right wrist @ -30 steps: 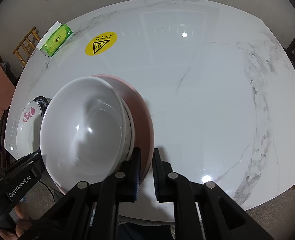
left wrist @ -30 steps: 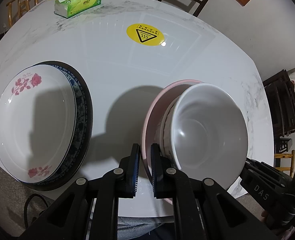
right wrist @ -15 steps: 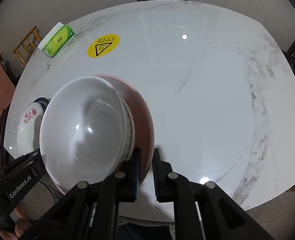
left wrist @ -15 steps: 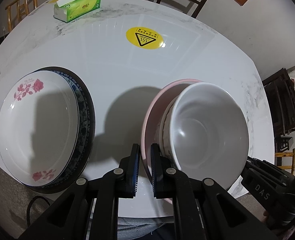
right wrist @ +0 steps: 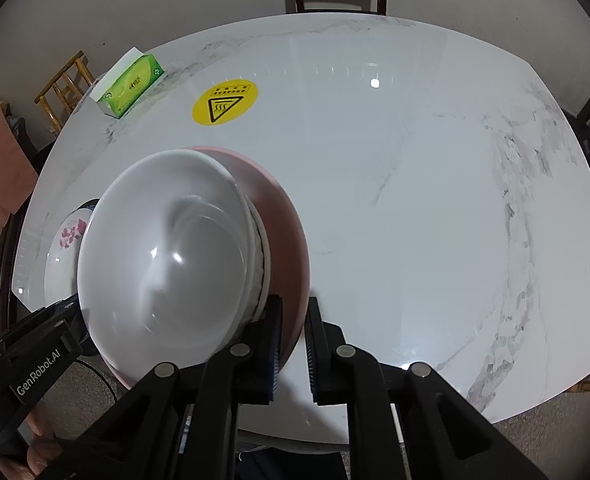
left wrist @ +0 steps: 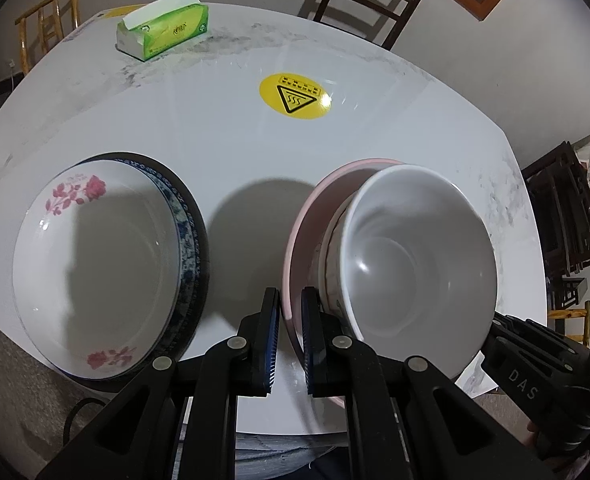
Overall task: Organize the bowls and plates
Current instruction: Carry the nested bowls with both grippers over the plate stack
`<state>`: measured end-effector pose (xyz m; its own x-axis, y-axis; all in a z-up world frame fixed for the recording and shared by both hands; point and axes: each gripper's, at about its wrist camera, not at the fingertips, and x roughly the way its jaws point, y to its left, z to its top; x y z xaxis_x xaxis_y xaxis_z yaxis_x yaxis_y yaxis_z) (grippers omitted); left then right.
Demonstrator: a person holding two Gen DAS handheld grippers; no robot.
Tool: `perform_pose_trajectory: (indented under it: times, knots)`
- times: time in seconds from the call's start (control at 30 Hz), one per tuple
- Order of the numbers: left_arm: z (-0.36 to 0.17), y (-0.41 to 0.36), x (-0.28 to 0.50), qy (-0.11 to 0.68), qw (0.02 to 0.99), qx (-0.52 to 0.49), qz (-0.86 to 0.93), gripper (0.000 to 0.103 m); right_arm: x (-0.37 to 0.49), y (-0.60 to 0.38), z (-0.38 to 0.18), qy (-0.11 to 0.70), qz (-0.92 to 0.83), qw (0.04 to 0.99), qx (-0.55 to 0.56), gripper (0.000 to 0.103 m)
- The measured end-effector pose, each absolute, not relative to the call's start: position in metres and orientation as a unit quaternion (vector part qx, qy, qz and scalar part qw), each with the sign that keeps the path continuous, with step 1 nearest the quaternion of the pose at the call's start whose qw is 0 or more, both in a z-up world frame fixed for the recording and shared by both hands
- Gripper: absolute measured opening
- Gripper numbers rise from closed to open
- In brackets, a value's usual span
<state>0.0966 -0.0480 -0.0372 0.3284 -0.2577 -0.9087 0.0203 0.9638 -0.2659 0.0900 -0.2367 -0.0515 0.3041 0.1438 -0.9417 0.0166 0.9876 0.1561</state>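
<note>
We're pinching the pink bowl rim at 9 with the left gripper and 3 with the right gripper; uneven lift could tip the nested white bowl out.

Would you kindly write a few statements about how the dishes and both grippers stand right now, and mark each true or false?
1. The white bowl sits nested inside the pink bowl. True.
2. The left gripper is open and clear of the dishes. False: its jaws are shut on the pink bowl's rim.
3. The rose-patterned plate lies on top of a blue-patterned plate. True.
4. The tissue box stands between the two stacks. False: it lies at the far edge of the table.
5. The right gripper grips the pink bowl's rim on the opposite side. True.
</note>
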Motion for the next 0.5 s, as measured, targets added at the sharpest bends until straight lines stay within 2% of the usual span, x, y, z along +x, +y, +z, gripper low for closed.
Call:
perform_pose_trajectory:
  times: [0.5]
  knots:
    - [-0.006, -0.005, 0.091, 0.548, 0.827, -0.116, -0.059, 0.007, 0.099, -0.189, -0.020, 0.571, 0.072, 0.817, 0.040, 0.011]
